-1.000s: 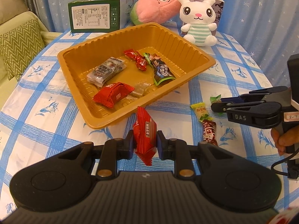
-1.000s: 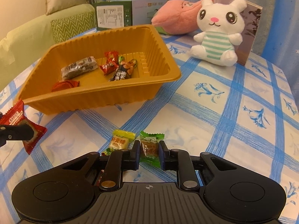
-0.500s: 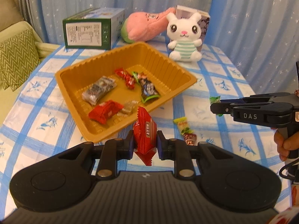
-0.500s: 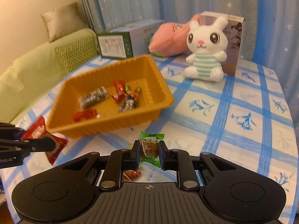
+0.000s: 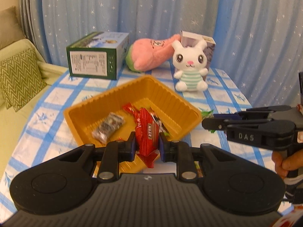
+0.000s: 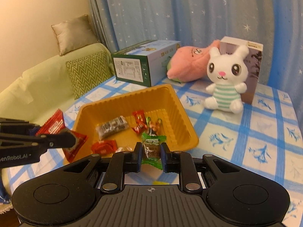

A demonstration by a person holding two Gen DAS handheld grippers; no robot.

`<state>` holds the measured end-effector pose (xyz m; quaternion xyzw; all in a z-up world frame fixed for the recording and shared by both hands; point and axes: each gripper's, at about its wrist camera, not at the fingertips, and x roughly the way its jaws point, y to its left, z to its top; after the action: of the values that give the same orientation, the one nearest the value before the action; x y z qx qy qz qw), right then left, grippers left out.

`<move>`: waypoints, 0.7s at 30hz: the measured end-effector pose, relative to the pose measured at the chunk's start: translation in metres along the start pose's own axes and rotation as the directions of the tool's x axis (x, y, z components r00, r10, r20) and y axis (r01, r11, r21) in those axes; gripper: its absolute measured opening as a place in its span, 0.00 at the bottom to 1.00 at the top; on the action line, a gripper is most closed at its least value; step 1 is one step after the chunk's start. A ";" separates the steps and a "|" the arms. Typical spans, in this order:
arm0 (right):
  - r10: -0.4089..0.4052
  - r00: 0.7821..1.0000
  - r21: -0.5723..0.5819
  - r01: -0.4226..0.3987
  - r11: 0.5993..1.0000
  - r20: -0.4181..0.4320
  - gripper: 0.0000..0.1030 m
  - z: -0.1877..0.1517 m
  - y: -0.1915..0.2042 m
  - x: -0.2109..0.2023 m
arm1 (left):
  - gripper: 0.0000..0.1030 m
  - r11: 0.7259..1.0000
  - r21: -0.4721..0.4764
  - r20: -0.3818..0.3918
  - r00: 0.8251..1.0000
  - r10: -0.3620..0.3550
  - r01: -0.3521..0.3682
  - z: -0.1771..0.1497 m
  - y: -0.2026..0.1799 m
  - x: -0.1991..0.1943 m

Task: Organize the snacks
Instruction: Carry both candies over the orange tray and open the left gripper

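The left gripper (image 5: 147, 145) clamps a red snack packet (image 5: 146, 132) between its pads, held in the air above the near edge of the orange tray (image 5: 174, 98) and angled down toward it. The right gripper (image 6: 151, 156) pinches a green-wrapped candy (image 6: 152, 147), also aloft at the tray's near rim; a hand (image 5: 284, 160) grips its handle. Inside the tray lie a grey-black packet (image 6: 112, 127), a small red candy (image 6: 139, 121), a flat red packet (image 6: 104, 146) and a dark green-edged wrapper (image 6: 154, 126). Beyond the tray sit a white plush rabbit (image 6: 225, 81), a pink plush (image 6: 187, 64) and a green carton (image 6: 140, 64).
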<state>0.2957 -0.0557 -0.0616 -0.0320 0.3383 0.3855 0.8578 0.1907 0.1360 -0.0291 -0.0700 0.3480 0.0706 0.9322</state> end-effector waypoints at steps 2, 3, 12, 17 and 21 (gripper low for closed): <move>0.001 1.000 0.000 -0.001 1.000 0.004 0.20 0.006 0.001 0.006 | 0.21 1.000 0.003 0.008 1.000 0.009 -0.009 0.007 0.003 0.004; 0.002 1.000 0.000 -0.002 1.000 0.005 0.20 0.009 0.002 0.009 | 0.21 1.000 0.005 0.014 1.000 0.013 -0.013 0.011 0.005 0.007; -0.016 1.000 -0.002 0.016 1.000 0.004 0.20 0.031 0.002 0.041 | 0.21 0.999 0.025 0.001 1.000 0.031 -0.031 0.031 0.018 0.038; -0.033 0.999 0.007 0.033 0.999 -0.003 0.20 0.039 -0.001 0.056 | 0.21 0.999 0.025 -0.029 0.999 0.030 -0.029 0.036 0.025 0.061; -0.046 0.999 0.013 0.046 0.999 -0.015 0.20 0.041 -0.004 0.065 | 0.21 1.000 0.020 -0.057 0.998 0.022 -0.021 0.039 0.029 0.078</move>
<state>0.3526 -0.0037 -0.0702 -0.0372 0.3464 0.3631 0.8642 0.2683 0.1777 -0.0539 -0.0593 0.3761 0.0753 0.9216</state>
